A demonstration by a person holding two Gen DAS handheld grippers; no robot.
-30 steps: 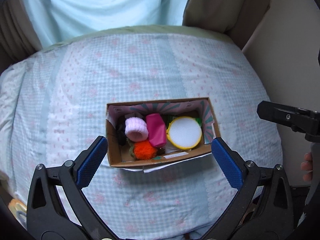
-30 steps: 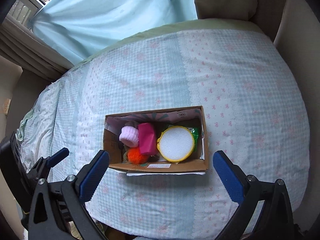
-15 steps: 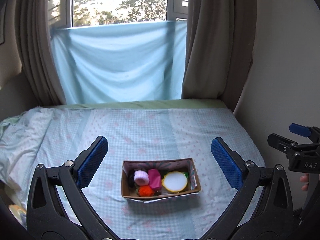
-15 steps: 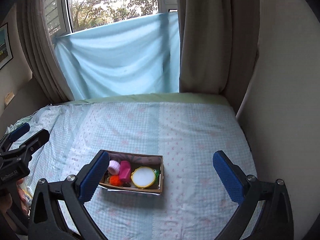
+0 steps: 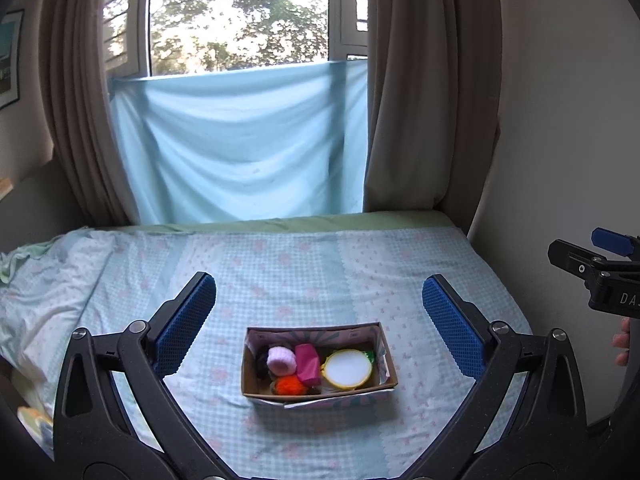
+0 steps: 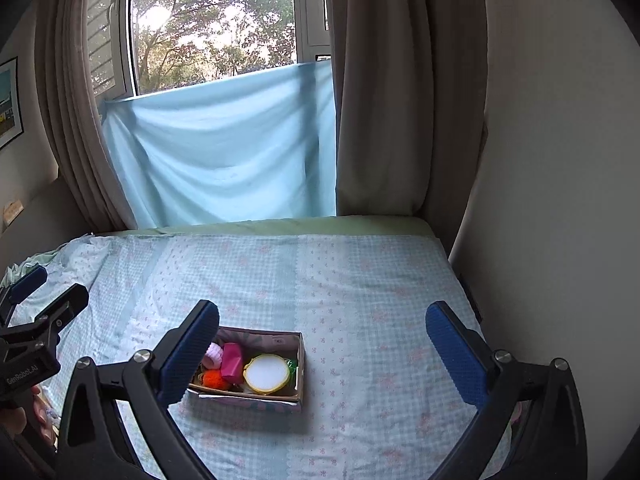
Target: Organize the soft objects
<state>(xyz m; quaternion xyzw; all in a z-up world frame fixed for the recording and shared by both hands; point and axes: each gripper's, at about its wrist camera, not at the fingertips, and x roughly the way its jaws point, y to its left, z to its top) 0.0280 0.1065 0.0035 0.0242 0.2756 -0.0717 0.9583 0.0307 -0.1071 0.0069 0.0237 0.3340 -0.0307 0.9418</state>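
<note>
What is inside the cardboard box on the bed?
The cardboard box holds a pink knit roll, magenta block, orange pompom and yellow-rimmed white disc; items beneath are hidden.

"GenRobot.AI" is printed on the left gripper [image 6: 24, 300] body. "DA", cut off at the frame edge, is printed on the right gripper [image 5: 592, 250] body.
</note>
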